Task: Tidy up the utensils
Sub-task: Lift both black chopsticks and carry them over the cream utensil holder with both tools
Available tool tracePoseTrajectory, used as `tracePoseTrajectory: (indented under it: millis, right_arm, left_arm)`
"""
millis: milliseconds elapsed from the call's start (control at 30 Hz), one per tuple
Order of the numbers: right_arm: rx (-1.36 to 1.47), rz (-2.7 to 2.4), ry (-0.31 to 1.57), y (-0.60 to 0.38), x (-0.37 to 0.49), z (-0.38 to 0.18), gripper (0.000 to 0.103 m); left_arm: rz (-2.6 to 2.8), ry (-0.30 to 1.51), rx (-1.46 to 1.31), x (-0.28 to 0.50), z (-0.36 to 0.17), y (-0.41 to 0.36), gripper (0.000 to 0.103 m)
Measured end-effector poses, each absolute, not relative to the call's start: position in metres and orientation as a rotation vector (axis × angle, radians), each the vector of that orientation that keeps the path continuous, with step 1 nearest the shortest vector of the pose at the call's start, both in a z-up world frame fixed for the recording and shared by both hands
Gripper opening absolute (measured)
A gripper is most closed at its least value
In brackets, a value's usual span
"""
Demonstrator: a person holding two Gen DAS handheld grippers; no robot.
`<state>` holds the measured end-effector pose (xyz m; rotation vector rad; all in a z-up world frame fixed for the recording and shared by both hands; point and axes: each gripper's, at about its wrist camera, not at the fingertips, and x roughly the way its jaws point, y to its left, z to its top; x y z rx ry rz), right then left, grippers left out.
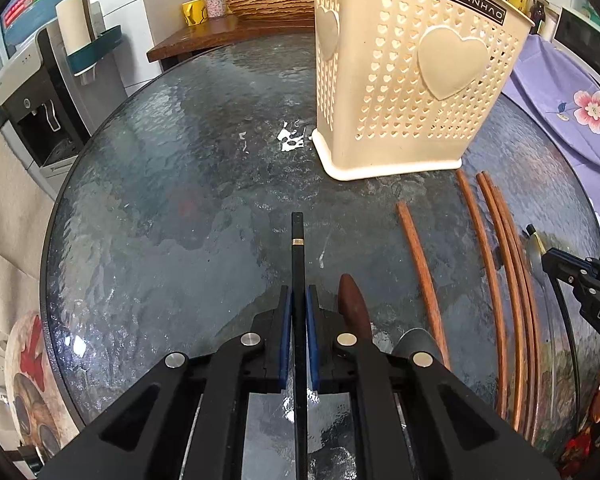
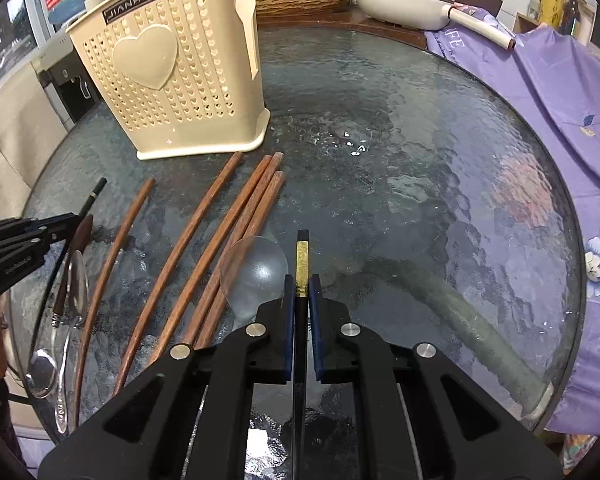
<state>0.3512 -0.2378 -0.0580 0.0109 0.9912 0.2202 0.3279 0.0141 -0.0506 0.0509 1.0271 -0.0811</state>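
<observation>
Round textured-glass bench (image 1: 172, 184), dark and rippled, with white-tiled wall, a water dispenser (image 1: 40, 112) and a wooden side shelf (image 1: 220, 34) behind; purple floral cloth (image 2: 560, 92) drapes its far edge. Your cream perforated holder (image 1: 412, 80) stands upright on the glass. Brown wooden chopsticks (image 2: 204, 232) lie loose just in front of it, beside clear spoons (image 2: 256, 272). Your left tongs (image 1: 299, 332) are pressed together on a black chopstick (image 1: 297, 240). Your right tongs (image 2: 301, 320) pinch a second black chopstick with gold band (image 2: 302, 264).
</observation>
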Motion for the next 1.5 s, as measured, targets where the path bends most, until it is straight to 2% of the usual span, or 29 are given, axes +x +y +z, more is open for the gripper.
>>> tracePoseTrajectory:
  millis: [200,700,1500]
  right_arm:
    - [0.054,0.251,0.918,-0.252,0.346,-0.038,0.008]
    - [0.163,0.411,0.638,-0.275,0.301,0.090,0.008]
    - [0.085,0.482,0.569,-0.254,0.291,0.139,0.008]
  left_arm:
    - [-0.096,0.954,-0.008,0.322,-0.031,0.024,0.007]
    - [-0.183,0.692,-0.049,0.282,0.077,0.020,0.007]
    - [-0.262,0.630,-0.047,0.267,0.115,0.013,0.007]
